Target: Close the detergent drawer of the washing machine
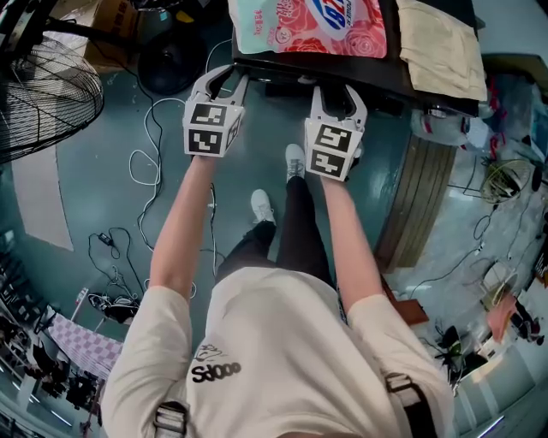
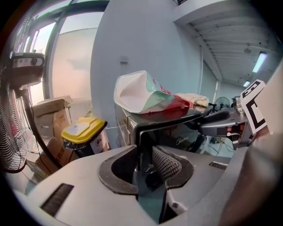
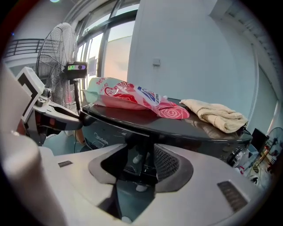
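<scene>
The dark washing machine stands before me, its glossy front facing both grippers. A dark block that looks like the detergent drawer juts from the front under the top edge; in the right gripper view it lies just beyond the jaws. My right gripper is open and its pads touch nothing. My left gripper is at the machine's front left corner; that edge stands in the gap and the jaws look open.
A pink detergent bag and a beige cloth lie on the machine. A standing fan and floor cables are to the left. A yellow-lidded bin and cardboard boxes stand by the wall.
</scene>
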Demonstrator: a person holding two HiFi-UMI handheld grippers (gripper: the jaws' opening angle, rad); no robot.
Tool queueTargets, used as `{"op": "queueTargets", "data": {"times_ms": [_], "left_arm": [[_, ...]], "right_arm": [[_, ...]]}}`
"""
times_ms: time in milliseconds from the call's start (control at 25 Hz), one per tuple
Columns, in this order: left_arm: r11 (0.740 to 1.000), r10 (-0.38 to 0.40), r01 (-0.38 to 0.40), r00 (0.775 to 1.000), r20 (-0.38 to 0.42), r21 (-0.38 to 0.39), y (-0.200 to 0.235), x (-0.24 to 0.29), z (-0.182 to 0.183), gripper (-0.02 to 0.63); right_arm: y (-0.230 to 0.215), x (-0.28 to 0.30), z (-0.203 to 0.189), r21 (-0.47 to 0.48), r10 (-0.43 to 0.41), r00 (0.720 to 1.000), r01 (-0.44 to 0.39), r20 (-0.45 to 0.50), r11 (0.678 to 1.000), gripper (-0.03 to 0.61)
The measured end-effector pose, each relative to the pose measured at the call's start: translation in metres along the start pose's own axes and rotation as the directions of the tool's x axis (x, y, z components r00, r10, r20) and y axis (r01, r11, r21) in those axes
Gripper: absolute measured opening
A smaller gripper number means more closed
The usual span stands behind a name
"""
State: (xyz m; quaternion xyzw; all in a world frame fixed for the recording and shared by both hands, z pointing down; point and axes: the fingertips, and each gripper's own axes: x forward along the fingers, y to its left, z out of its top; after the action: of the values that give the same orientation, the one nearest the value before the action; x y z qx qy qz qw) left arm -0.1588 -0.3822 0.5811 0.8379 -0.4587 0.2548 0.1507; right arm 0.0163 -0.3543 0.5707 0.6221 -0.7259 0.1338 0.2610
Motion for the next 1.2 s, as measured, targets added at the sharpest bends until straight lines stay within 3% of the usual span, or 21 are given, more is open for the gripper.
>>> {"op": "queueTargets", "data": {"times_ms": [280, 440, 880, 1040, 1200], "left_arm": [[1.0, 0.009, -0.009, 1.0, 0.004, 0.019, 0.0, 0.002, 0.001, 0.114], [0.999, 0.037, -0.037, 0.999, 0.004, -0.023, 0.006, 0.008, 0.005, 0.115], [0.994, 0.075, -0.076, 0.997, -0.016, -0.08, 0.008, 0.009, 0.004, 0.118], [0.992, 0.095, -0.096, 0.995, -0.022, -0.087, 0.008, 0.01, 0.004, 0.118], [0.991, 0.11, -0.112, 0.994, -0.023, -0.076, 0.007, 0.008, 0.003, 0.117]], "right_arm": [[-0.002, 0.001, 0.0, 0.029, -0.019, 1.0, 0.019, 0.006, 0.999, 0.166], [-0.007, 0.002, 0.001, 0.083, -0.089, 0.996, 0.089, 0.005, 0.993, 0.135], [-0.008, 0.006, 0.002, 0.149, -0.185, 0.983, 0.185, -0.015, 0.971, 0.137], [-0.008, 0.006, 0.001, 0.133, -0.171, 0.985, 0.172, -0.018, 0.976, 0.137], [-0.008, 0.004, 0.0, 0.131, -0.087, 0.996, 0.088, -0.013, 0.988, 0.136]]}}
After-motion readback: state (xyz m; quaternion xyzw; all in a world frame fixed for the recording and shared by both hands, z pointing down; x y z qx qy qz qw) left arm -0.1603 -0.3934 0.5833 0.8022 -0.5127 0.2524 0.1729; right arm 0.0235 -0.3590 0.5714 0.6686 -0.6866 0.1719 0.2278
